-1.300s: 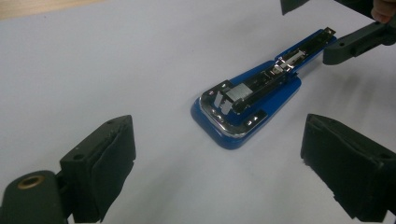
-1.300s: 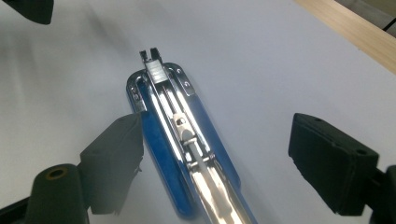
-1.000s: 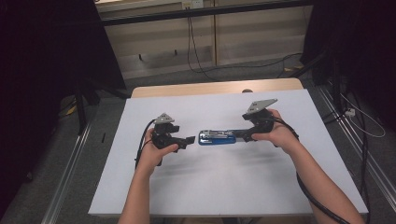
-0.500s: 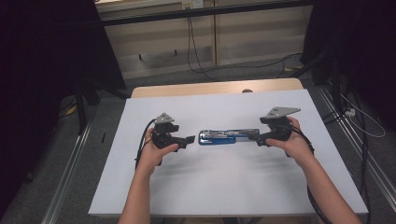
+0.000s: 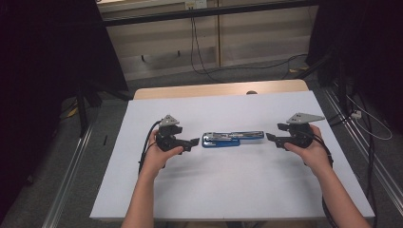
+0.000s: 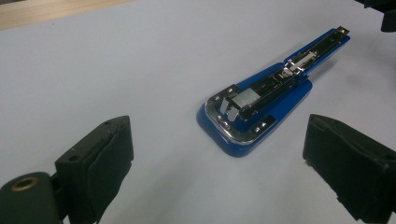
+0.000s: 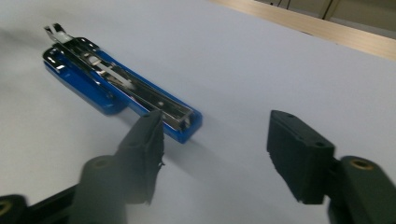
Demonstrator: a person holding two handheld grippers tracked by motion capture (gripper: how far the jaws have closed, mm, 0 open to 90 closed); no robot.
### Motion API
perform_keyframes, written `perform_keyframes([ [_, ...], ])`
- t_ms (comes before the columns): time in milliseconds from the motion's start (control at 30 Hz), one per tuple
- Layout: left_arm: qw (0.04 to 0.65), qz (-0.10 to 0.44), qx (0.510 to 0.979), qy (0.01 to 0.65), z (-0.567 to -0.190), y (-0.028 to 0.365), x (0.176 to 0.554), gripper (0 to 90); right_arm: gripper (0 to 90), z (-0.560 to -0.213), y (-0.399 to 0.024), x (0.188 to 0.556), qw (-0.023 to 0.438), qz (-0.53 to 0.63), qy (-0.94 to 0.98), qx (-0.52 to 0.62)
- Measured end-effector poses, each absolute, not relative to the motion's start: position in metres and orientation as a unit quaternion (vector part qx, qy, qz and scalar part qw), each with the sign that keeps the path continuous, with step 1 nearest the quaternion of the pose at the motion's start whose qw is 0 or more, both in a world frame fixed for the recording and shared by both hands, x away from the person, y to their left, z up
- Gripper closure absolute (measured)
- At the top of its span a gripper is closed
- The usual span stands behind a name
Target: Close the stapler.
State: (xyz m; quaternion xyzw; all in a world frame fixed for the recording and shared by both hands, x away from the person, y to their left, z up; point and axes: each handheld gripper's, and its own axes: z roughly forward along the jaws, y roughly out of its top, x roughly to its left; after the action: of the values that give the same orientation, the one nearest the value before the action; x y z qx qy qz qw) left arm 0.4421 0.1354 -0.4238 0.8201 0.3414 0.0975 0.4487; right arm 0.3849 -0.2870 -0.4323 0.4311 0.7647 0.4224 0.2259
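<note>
A blue stapler (image 5: 232,138) lies flat near the middle of a white table (image 5: 237,185), its top swung open so the metal staple channel shows. It runs crosswise between two hand-held grippers, and neither touches it.

The left gripper (image 5: 194,141) sits just beside the stapler's broad, rounded end, pointing at it. In the left gripper view its jaws stand wide apart with nothing between them, and the stapler (image 6: 266,95) lies on the table beyond them.

The right gripper (image 5: 269,137) points at the stapler's narrow end from a short way off, with bare table between. Its jaws have just been closing and now stand about half open, holding nothing. In the right gripper view the stapler (image 7: 121,88) lies ahead, its near end just past one jaw's tip.

The person's forearms come in from the near edge of the table.
</note>
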Motion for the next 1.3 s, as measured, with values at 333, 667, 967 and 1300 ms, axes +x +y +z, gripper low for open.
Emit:
perform_keyframes([
  [333,0.441,0.108,0.826,0.334,-0.427,0.129,0.441,13.5,82.9,-0.447,-0.293,0.387,0.219,0.394,0.778,0.437],
  [667,0.449,0.112,0.821,0.335,-0.428,0.126,0.440,41.9,89.2,-0.459,-0.282,0.394,0.206,0.378,0.793,0.431],
  [967,0.453,0.101,0.829,0.311,-0.436,0.114,0.437,77.1,90.0,-0.461,-0.281,0.396,0.200,0.378,0.793,0.435],
  [1300,0.443,0.092,0.839,0.301,-0.446,0.102,0.435,90.0,90.0,-0.461,-0.279,0.398,0.194,0.378,0.795,0.432],
])
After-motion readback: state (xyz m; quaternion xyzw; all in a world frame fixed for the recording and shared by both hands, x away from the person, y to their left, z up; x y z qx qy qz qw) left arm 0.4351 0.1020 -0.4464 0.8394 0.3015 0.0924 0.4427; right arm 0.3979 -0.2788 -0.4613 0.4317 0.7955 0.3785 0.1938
